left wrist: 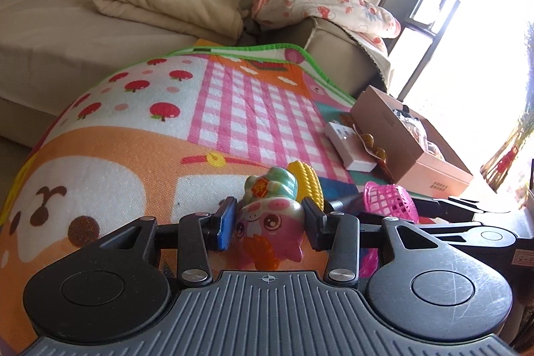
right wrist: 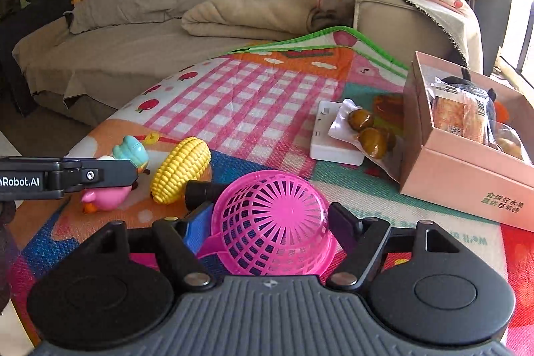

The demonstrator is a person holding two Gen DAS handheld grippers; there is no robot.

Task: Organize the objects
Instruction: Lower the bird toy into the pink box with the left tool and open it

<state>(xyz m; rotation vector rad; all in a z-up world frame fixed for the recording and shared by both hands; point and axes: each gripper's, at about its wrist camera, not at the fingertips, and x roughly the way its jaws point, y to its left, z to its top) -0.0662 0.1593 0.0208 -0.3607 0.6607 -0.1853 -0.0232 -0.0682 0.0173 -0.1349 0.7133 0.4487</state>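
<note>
Nearest the left wrist camera, the left gripper (left wrist: 268, 219) is sitting partly open around the pink pig toy (left wrist: 267, 222), its two pads lying just against the toy's sides; whether they are pressing hard enough to lift it cannot be told, but the toy is still lying on the play mat (left wrist: 133, 155). Just beyond the pig, the yellow toy corn (left wrist: 307, 182) is lying on the mat, and further right the pink basket (left wrist: 390, 199) is showing behind the right finger. In the right wrist view, the right gripper (right wrist: 270, 219) is standing wide open with the upturned pink basket (right wrist: 273, 222) between its fingers, one finger close beside each wall but not clearly pinching it. To its right, a white box (right wrist: 328, 149) carrying a packet of brown snacks (right wrist: 363, 129) is resting beside the open cardboard box (right wrist: 467, 175). The step in hand looks like gathering the toys: the left side is taking the pig while the right is seizing the basket. Next, both likely need to close firmly, the basket probably has to be turned upright, and the pig carried over into it.
</note>
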